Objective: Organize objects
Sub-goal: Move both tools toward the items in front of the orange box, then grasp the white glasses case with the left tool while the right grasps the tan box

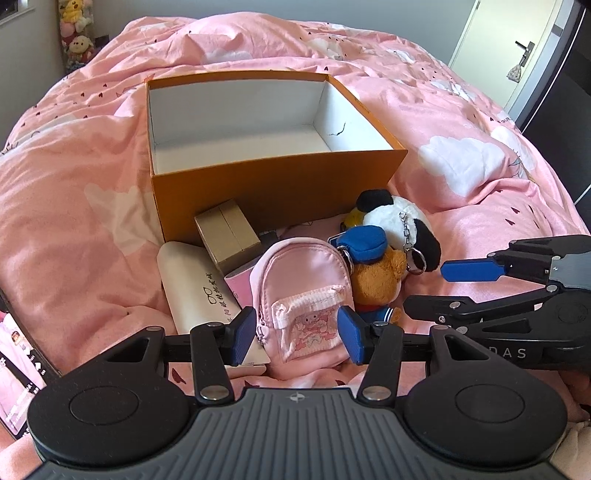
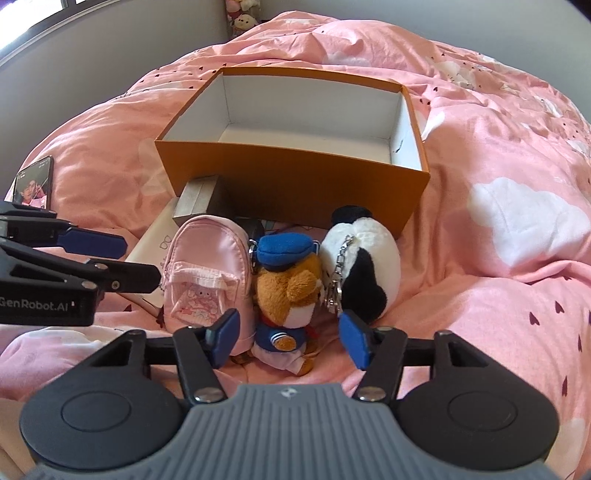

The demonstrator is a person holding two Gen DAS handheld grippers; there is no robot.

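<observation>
An open orange box (image 1: 266,184) (image 2: 295,177) with a white empty inside stands on the pink bed. In front of it lie a small pink backpack (image 1: 303,288) (image 2: 207,266), a brown bear plush with a blue cap (image 1: 376,273) (image 2: 288,288), a black-and-white panda plush (image 1: 402,218) (image 2: 365,266), a gold box (image 1: 229,236) (image 2: 195,203) and a white glasses case (image 1: 195,288) (image 2: 155,247). My left gripper (image 1: 301,334) is open, its pads on either side of the backpack's bottom. My right gripper (image 2: 288,339) is open around the bear's lower body.
A phone (image 2: 35,182) with a lit screen lies on the pink quilt (image 1: 74,184) at the left. Plush toys (image 1: 75,29) are stacked in the far corner. A white door (image 1: 517,48) is at the far right.
</observation>
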